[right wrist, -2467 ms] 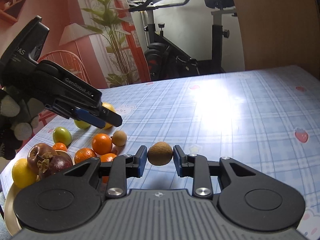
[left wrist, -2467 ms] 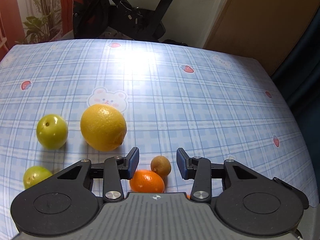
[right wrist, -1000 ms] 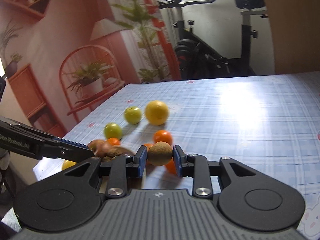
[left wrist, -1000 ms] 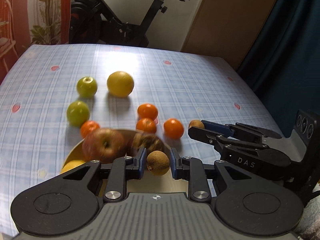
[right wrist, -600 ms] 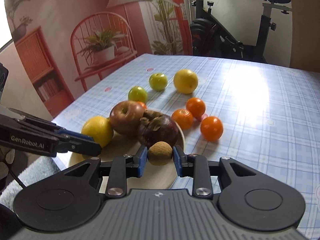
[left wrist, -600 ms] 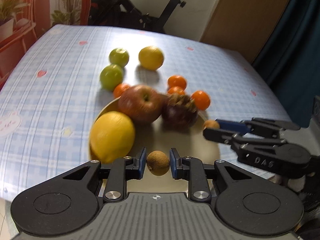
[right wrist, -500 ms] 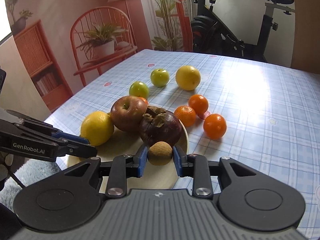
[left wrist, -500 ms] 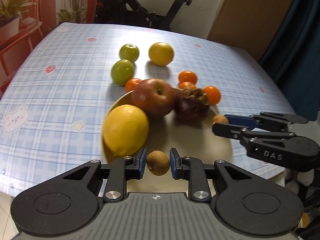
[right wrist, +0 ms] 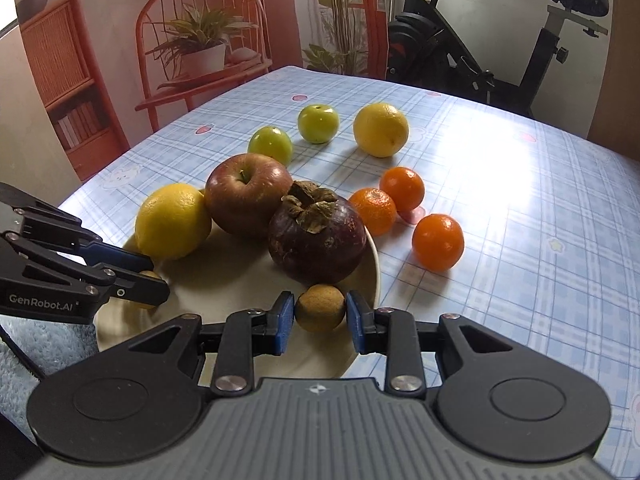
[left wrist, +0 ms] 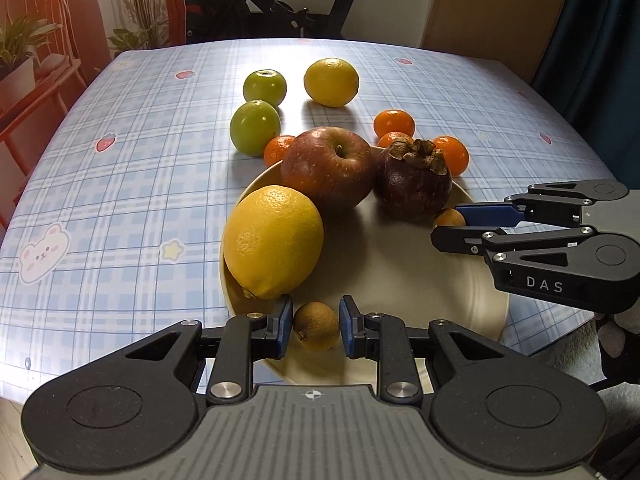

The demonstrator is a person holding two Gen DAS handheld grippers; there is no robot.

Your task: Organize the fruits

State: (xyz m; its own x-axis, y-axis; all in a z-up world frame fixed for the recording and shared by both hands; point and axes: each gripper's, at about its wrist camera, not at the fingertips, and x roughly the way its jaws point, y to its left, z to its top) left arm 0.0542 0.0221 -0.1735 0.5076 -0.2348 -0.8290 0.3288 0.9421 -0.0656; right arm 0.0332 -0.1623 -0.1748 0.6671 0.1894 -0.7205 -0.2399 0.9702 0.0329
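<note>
Over the cream plate (left wrist: 472,300) I hold two small brown fruits, one pinched in my left gripper (left wrist: 312,326) near the lemon (left wrist: 272,242), one clamped in my right gripper (right wrist: 320,316) beside the mangosteen (right wrist: 316,236). If I let go from above the plate, I judge either round fruit could roll off the shallow rim onto the table (left wrist: 120,200), or nudge the apple (left wrist: 328,168).

Fruit count, both wrist views agreeing: two yellow citrus showing, one (left wrist: 273,242) on the plate (left wrist: 420,276), one (left wrist: 331,82) off it. Two green fruits (left wrist: 255,127) (left wrist: 265,87) sitting on the cloth. Four mandarins (right wrist: 437,242) showing. One red apple (left wrist: 328,168), one mangosteen (left wrist: 412,186). Two small brown fruits (left wrist: 316,325) (right wrist: 321,307) showing.
</note>
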